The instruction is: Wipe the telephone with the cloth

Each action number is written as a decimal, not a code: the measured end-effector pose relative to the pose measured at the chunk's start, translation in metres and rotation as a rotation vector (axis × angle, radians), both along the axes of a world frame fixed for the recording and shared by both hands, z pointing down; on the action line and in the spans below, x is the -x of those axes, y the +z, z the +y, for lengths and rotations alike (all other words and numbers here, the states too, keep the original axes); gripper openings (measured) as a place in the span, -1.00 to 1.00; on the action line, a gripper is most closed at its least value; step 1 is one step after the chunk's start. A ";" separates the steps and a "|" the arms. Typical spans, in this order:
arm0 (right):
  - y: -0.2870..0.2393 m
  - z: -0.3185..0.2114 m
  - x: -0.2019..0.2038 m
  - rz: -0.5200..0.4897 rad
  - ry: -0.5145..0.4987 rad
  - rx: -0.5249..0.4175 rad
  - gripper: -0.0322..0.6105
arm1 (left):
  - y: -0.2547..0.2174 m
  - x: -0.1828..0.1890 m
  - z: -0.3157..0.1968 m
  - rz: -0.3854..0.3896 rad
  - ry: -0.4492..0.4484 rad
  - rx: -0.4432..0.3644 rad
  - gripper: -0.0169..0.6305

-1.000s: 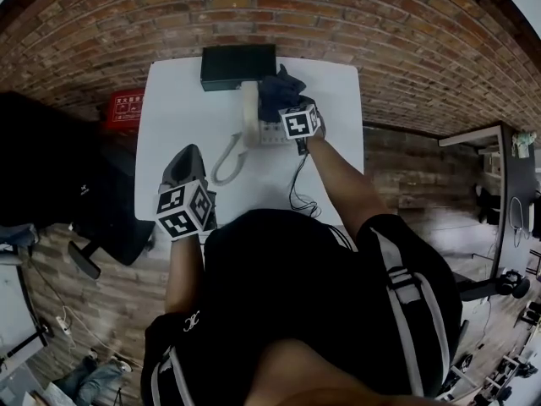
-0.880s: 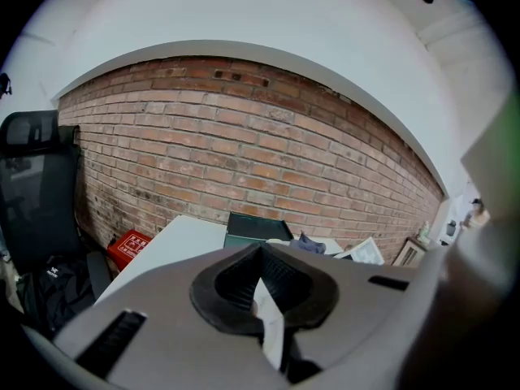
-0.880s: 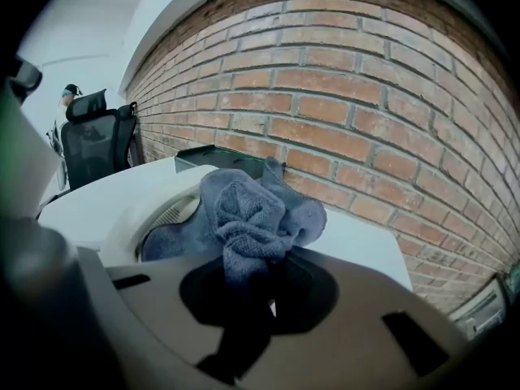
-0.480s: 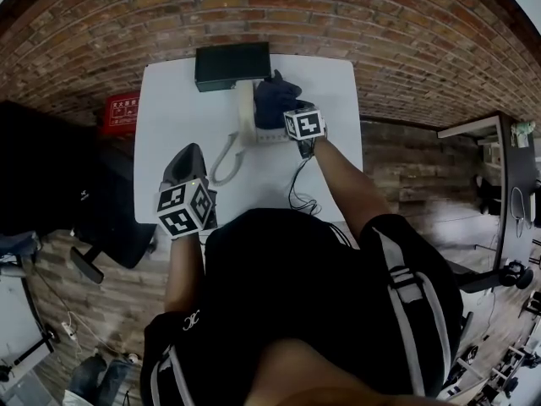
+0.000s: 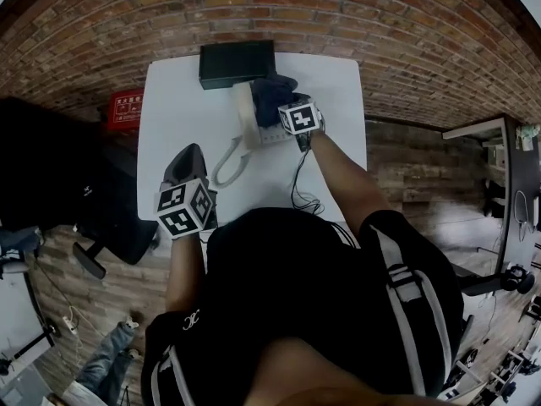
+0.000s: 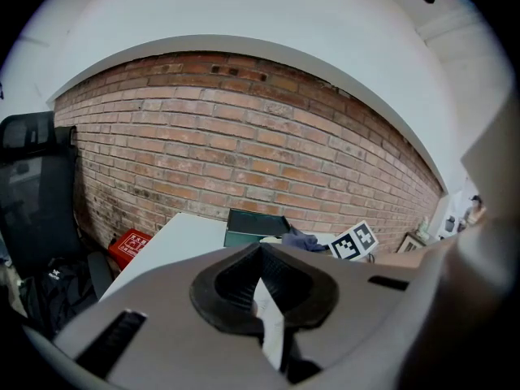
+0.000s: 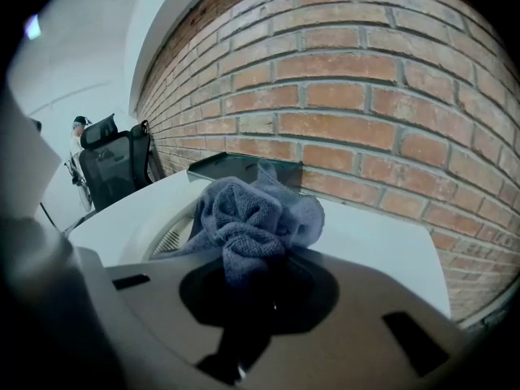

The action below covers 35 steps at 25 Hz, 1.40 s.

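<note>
A beige telephone (image 5: 247, 117) lies on the white table (image 5: 169, 100), its coiled cord (image 5: 226, 166) curling toward me. In the right gripper view its grille (image 7: 173, 236) shows at the left, under the cloth. My right gripper (image 5: 281, 101) is shut on a bunched dark blue cloth (image 5: 267, 90) (image 7: 253, 214), which rests on the phone's far end. The cloth bulges out of the right gripper (image 7: 258, 276). My left gripper (image 5: 189, 152) hovers over the table's near left part, away from the phone, jaws together with nothing held. In its own view, the left gripper (image 6: 265, 303) looks toward the cloth (image 6: 302, 238).
A black box (image 5: 237, 63) (image 7: 236, 167) stands at the table's far edge against the brick wall. A thin black cable (image 5: 300, 194) trails off the near edge. A black office chair (image 5: 51, 184) and a red case (image 5: 124, 108) are at the left.
My right gripper has carried the cloth a little to the left and farther along the phone. The left gripper has stayed where it was.
</note>
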State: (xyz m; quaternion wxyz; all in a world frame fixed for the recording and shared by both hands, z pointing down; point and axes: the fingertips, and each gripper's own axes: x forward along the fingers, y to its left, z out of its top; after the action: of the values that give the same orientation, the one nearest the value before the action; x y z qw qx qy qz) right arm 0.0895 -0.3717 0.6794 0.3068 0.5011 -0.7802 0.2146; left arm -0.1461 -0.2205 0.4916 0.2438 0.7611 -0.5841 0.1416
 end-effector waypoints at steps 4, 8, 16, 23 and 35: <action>-0.003 -0.015 0.030 0.001 -0.061 -0.009 -0.81 | 0.001 0.005 0.004 -0.008 -0.017 0.005 -0.96; -0.005 -0.022 0.056 0.021 -0.057 -0.037 -0.81 | 0.001 0.017 0.006 -0.008 -0.051 0.008 -0.96; 0.008 0.012 0.068 0.012 -0.093 -0.053 -0.81 | 0.006 0.019 0.006 0.001 -0.051 0.016 -0.96; 0.019 0.061 0.074 -0.002 -0.193 -0.018 -0.81 | 0.007 0.004 0.003 0.008 -0.004 0.016 -0.96; 0.030 0.118 0.071 -0.005 -0.211 0.071 -0.81 | 0.007 0.004 0.000 0.019 0.013 0.012 -0.96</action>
State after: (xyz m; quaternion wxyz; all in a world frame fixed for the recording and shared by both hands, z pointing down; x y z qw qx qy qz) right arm 0.0187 -0.2533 0.7092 0.3431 0.4046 -0.8213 0.2099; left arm -0.1500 -0.2203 0.4985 0.2530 0.7648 -0.5759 0.1394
